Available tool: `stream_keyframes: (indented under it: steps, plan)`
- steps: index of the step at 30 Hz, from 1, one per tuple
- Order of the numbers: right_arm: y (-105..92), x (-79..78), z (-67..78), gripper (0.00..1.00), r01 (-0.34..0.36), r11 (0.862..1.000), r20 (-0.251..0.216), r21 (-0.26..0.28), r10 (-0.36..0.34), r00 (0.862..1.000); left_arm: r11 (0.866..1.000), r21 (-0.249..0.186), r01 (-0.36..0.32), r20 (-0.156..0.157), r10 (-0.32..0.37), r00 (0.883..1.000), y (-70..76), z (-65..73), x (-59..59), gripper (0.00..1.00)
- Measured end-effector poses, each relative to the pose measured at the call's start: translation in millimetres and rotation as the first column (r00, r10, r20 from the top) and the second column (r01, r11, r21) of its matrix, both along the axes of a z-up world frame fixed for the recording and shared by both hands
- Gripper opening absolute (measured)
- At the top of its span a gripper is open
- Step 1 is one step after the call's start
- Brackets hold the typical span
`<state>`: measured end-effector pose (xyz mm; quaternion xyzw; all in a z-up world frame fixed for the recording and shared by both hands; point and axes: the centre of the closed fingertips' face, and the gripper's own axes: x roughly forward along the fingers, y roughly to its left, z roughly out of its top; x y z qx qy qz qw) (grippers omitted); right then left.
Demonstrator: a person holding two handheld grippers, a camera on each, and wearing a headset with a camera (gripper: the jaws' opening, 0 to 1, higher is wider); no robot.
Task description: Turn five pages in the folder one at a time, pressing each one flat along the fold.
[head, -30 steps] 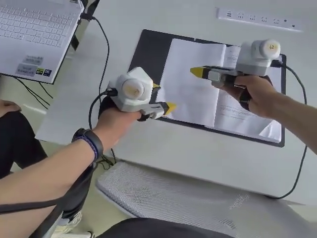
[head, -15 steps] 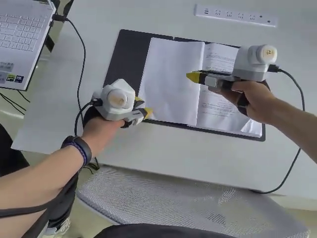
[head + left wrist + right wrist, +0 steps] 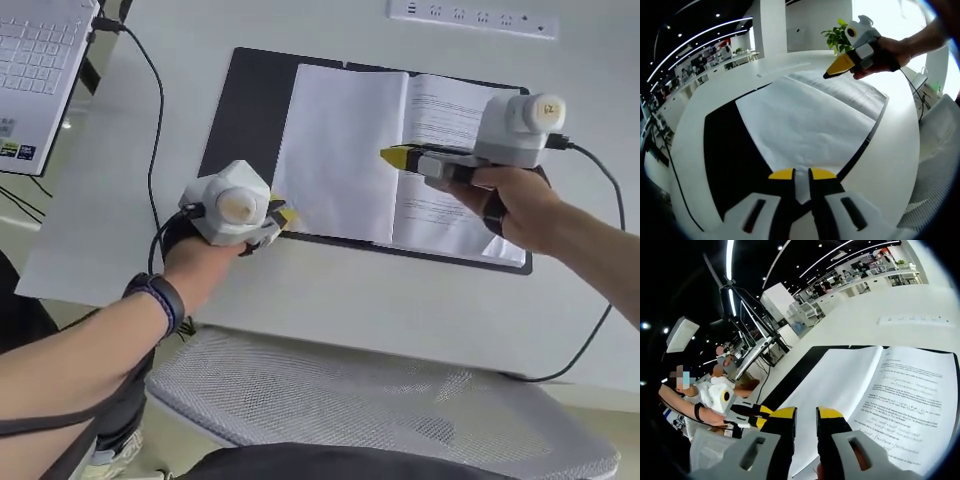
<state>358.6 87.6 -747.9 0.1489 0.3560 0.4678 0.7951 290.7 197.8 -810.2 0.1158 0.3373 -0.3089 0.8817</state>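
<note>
My left hand-held gripper (image 3: 283, 214) sits at the folder's (image 3: 245, 110) near edge, grasp unclear; my right hand-held gripper (image 3: 386, 156) hovers clenched above the folder's middle.

Grippers: two, the left gripper (image 3: 283, 215) and the right gripper (image 3: 392, 157)
Folders: one black folder (image 3: 250, 110)
Pages showing: two, one blank page (image 3: 340, 140) and one printed page (image 3: 450, 120)
Laptops: one laptop (image 3: 35, 70)
Power strips: one power strip (image 3: 470, 17)
Chairs: one mesh chair (image 3: 380, 400)
Wristbands: one wristband (image 3: 165, 297)
Plants: one potted plant (image 3: 836, 37)
</note>
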Motion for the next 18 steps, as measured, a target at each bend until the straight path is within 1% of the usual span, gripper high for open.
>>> stream_keyframes:
  steps: [4, 8, 15, 16, 18]
  plan:
    - [0.2, 3.8, -0.5, 0.14, -0.004, 1.000, 0.001, 0.002, 0.004, 1.000, 1.000, -0.001, 0.002, -0.004, -0.002, 1.000, -1.0, 0.4, -0.8, 0.10]
    - [-0.4, 12.5, -2.8, 0.13, -0.009, 1.000, 0.001, -0.004, 0.009, 1.000, 1.000, -0.005, 0.003, -0.010, -0.003, 1.000, -2.1, 0.5, -1.6, 0.11]
    - [-0.8, 34.2, -6.5, 0.10, -0.013, 1.000, 0.004, -0.009, 0.014, 1.000, 1.000, -0.012, 0.003, -0.019, -0.003, 1.000, -3.5, 1.0, -2.6, 0.14]
    - [-2.3, 46.2, -9.3, 0.09, -0.015, 1.000, 0.004, -0.009, 0.015, 1.000, 1.000, -0.012, 0.003, -0.020, -0.003, 1.000, -3.6, 1.0, -2.7, 0.14]
    - [-2.7, 51.2, -11.5, 0.08, -0.019, 1.000, 0.003, -0.006, 0.019, 1.000, 1.000, -0.013, 0.003, -0.021, -0.003, 1.000, -3.6, 1.1, -2.6, 0.14]
